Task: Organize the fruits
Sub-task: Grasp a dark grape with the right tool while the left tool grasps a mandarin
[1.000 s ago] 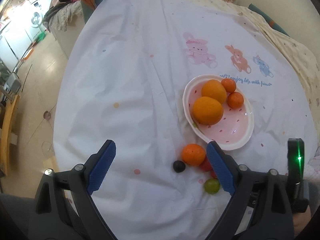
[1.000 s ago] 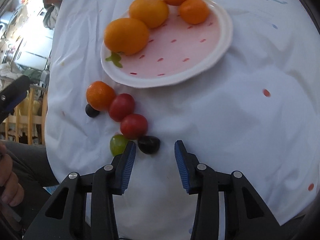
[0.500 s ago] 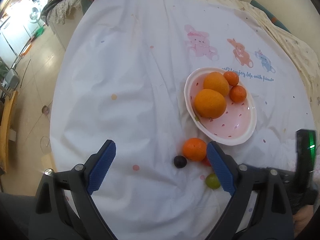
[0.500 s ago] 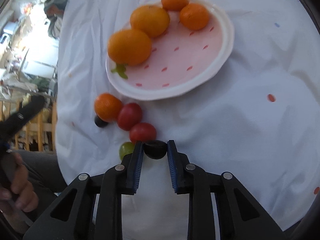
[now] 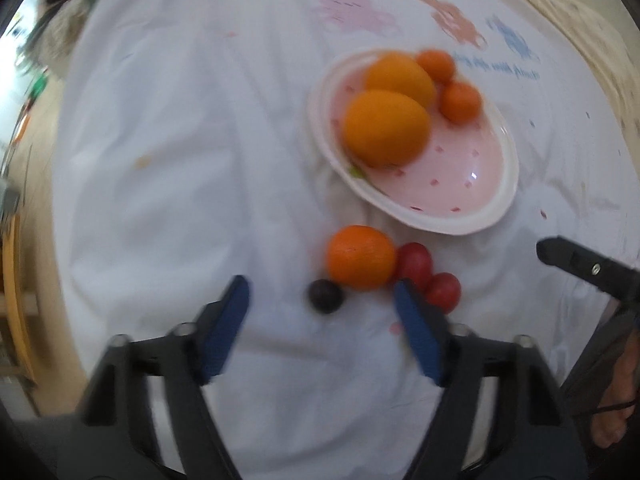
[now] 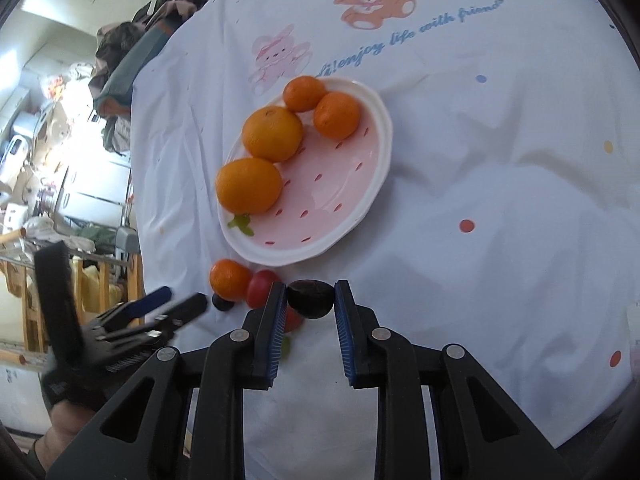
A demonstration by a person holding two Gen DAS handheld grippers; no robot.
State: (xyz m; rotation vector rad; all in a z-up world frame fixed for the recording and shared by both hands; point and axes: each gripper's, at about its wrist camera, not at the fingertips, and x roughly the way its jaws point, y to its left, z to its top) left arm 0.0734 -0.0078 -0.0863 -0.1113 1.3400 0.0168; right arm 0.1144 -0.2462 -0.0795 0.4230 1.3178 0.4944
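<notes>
A pink strawberry-print plate (image 5: 460, 224) (image 6: 384, 128) holds several oranges on the white cloth. In front of it lie a small orange (image 5: 360, 256) (image 6: 229, 277), two red tomatoes (image 5: 414, 260) and a dark grape (image 5: 325, 296) (image 6: 222, 303). My left gripper (image 5: 320, 296) points down over that grape. Its jaws are closing, with the grape between them and the pads apart from it. My right gripper (image 6: 311, 292) is shut on a second dark grape (image 6: 311, 298), held just above the cloth near the plate's front rim. A green grape (image 6: 286, 348) peeks out beside its left finger.
The cloth's left edge (image 5: 64, 200) drops to the floor, where a wooden chair (image 6: 100, 280) stands. A pile of clothes (image 6: 132, 48) lies past the far-left corner. Printed bears (image 6: 372, 4) mark the cloth beyond the plate. The right gripper's body (image 5: 580, 266) juts in at the right.
The right gripper shut on a dark grape and carried it up towards the plate. The left gripper sank towards the other dark grape and its jaws narrowed.
</notes>
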